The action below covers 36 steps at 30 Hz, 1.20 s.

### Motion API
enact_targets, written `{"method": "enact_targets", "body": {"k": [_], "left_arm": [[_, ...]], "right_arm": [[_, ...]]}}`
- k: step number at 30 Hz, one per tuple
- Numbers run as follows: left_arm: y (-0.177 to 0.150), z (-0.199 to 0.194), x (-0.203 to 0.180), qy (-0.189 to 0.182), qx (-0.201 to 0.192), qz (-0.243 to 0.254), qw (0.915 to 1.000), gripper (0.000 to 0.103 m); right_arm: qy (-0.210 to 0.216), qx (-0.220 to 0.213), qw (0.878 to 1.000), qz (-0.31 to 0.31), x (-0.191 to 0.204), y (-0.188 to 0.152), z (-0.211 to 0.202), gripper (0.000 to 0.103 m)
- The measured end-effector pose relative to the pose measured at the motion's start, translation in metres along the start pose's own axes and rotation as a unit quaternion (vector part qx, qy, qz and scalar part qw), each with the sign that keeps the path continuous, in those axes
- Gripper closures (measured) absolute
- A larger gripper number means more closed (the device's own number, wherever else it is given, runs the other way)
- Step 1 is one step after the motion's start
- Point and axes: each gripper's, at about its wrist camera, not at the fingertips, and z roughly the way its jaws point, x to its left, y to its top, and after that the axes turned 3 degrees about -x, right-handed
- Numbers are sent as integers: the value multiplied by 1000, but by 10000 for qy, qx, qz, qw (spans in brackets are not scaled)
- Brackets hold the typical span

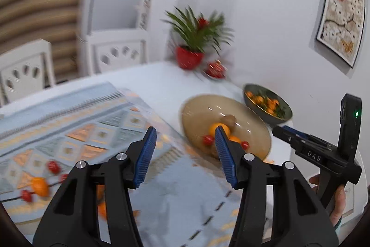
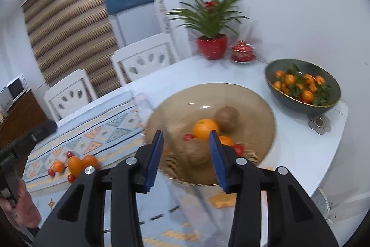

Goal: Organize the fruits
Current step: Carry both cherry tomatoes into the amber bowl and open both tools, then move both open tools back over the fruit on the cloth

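A wide amber glass plate holds an orange, two kiwis, a small orange and cherry tomatoes. My right gripper hovers open just in front of the plate, with a kiwi showing between its blue pads. My left gripper is open and holds nothing, above the patterned runner, left of the plate. Loose oranges and cherry tomatoes lie on the runner at the left.
A dark bowl of leafy mandarins stands at the right near the wall. A red potted plant and a red lidded cup sit at the back. White chairs line the table's far side. Coins lie beside the bowl.
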Motion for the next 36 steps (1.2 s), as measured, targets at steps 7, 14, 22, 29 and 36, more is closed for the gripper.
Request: {"method": "enact_targets", "body": {"k": [7,14,22,29,36], "left_arm": [[1,-64,68,451,-433,-486,9969,51],[-15,-108,147,1039,-640,-1083,9866,51],[-47,-103,199,1412,-229,-1172,9828,46],[-81,-79,224,1575,25,-1321,9786,45],[-120,-58,237,1245,253,-1603,9789,35]], "right_arm": [[494,215,9971,-542,75,-15,10,62],[749,528,9896,-1109,137,-33,31,61],[1303,765,9803,-1273,185,-67,69,56],[1243,907,9767,-1498,204,-104,94,43],[1206,877,9781,-1449,201,-120,100,33]]}}
